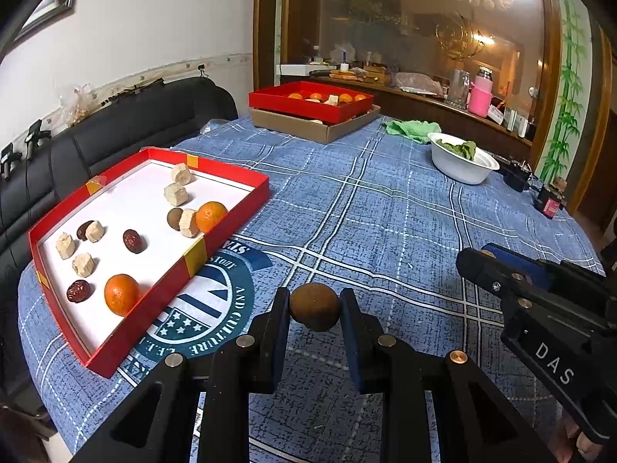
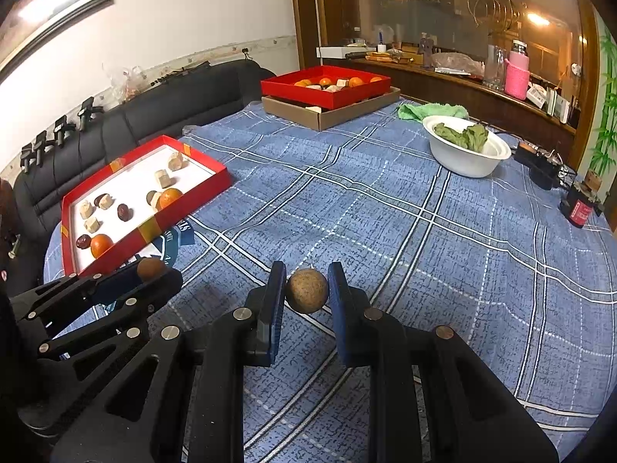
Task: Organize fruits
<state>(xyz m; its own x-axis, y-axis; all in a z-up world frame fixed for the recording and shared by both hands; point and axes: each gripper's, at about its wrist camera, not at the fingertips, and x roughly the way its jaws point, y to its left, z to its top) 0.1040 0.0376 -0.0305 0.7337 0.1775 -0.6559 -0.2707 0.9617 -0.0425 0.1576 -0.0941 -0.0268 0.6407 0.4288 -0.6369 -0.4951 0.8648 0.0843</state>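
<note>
Left gripper [image 1: 314, 308]: clamped on a brown round fruit [image 1: 314, 311], above the cloth.
Right gripper [image 2: 307, 290]: pinching a tan round fruit [image 2: 307, 290].
Red tray [image 1: 227, 231]: near left, holding oranges.

Woven blue plaid cloth [image 2: 424, 231] covers the desk. The near red tray [image 1: 216, 239] looks like matt cardboard with a white paper lining; both brown fruits [image 2: 307, 290] have rough, dull skins. The white bowl [image 2: 462, 162] is smooth and glossy
</note>
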